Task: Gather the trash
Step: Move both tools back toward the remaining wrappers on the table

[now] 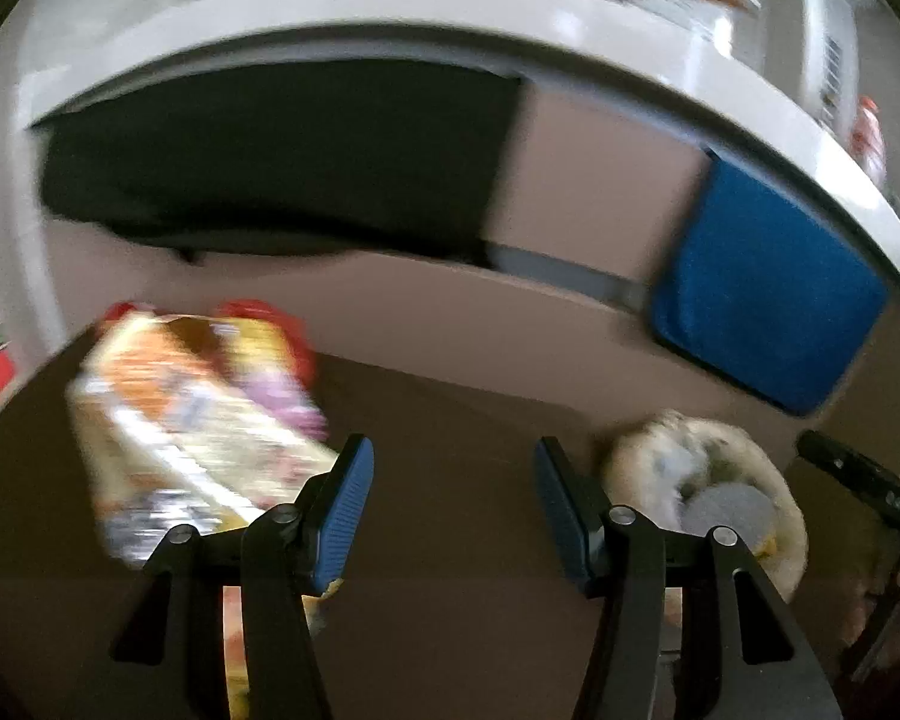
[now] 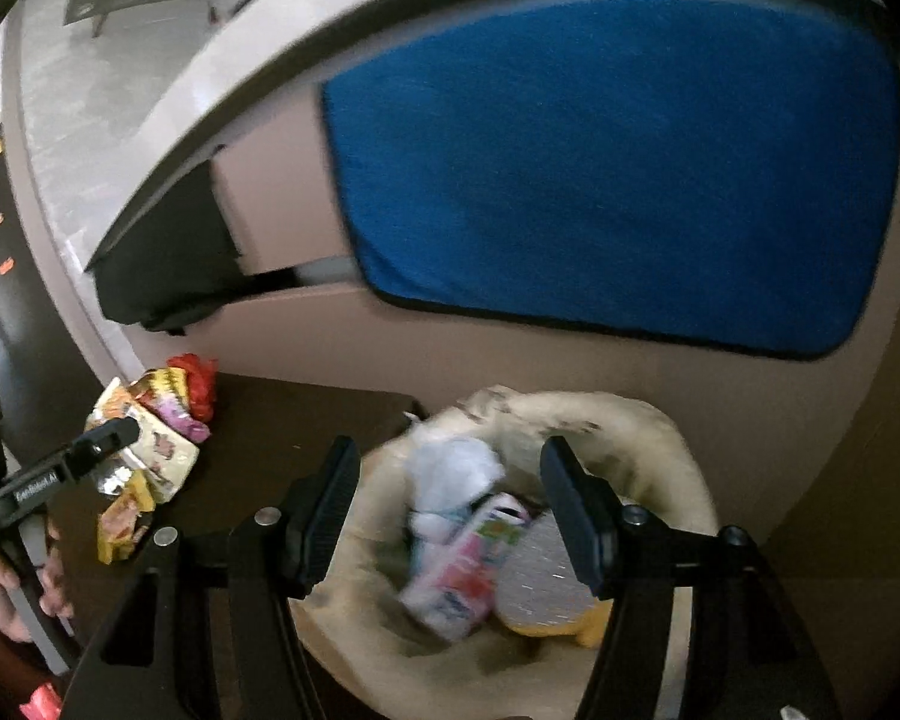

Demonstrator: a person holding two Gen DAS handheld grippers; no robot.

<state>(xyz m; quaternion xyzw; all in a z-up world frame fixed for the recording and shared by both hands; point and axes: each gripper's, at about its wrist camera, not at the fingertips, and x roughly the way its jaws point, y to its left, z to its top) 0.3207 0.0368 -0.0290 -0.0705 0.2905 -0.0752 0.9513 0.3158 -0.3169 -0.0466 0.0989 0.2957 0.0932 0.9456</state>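
Note:
A pile of colourful snack wrappers lies on the dark table, left of my left gripper, which is open and empty above the table. The same wrappers show at the left of the right wrist view. A cream trash bag stands open on the table, with a pink carton, white crumpled plastic and a silver-yellow packet inside. My right gripper is open and empty right above the bag's mouth. The bag also shows at the right of the left wrist view.
A blue cloth and a black cloth hang from a white counter edge behind the dark table. The left gripper's body and a hand show at the left of the right wrist view.

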